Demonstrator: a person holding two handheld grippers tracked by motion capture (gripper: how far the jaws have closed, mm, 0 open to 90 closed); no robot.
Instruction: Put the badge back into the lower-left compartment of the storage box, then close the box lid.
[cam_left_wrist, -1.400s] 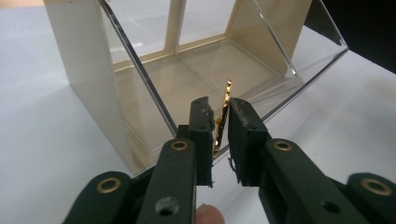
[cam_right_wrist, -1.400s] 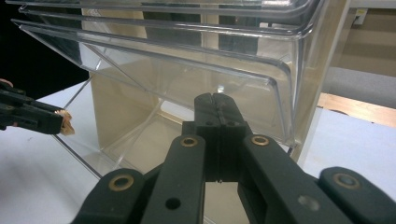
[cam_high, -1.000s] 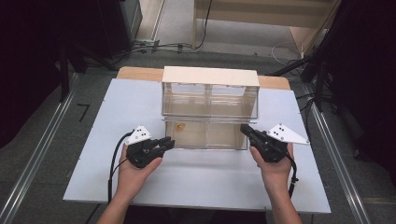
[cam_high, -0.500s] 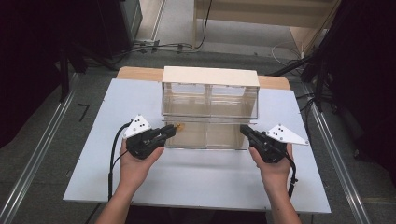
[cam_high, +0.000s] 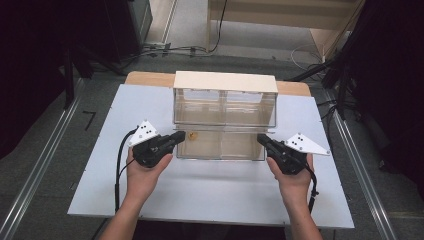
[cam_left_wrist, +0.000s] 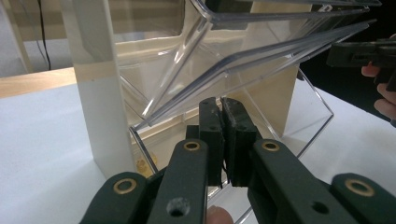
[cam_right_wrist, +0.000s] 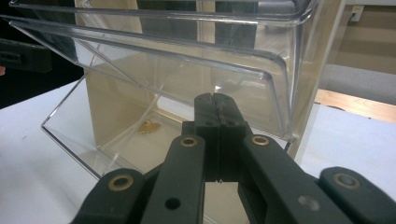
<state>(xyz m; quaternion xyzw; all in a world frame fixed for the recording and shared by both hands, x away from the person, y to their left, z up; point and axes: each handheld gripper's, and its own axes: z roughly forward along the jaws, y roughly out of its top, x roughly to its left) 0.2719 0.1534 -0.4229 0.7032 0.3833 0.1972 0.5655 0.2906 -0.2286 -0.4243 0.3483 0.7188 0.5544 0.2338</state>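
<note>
A cream-framed cabinet (cam_high: 225, 81) of clear tilt-out bins stands mid-table. Its lower bin (cam_high: 220, 146) is tipped open toward me, with a small golden piece (cam_high: 194, 134) lying in its left end. My left gripper (cam_high: 179, 136) sits at the bin's left front corner. Its jaws have just been closing and now stand shut (cam_left_wrist: 223, 106) with nothing seen between them, just under the clear rim. My right gripper (cam_high: 260, 138) is at the bin's right front corner, shut (cam_right_wrist: 215, 99) and empty. The golden piece (cam_right_wrist: 148, 126) shows through the clear wall.
The white tabletop (cam_high: 210, 192) stretches between my hands and the near edge. A wooden board (cam_high: 150, 78) sticks out behind the cabinet. Cables (cam_high: 170, 50) lie on the floor beyond the table, and metal rails (cam_high: 40, 165) run along both sides.
My left gripper has risen and shifted a little toward the bin's left corner, its jaws closing. The right gripper and the bin have stayed put.
</note>
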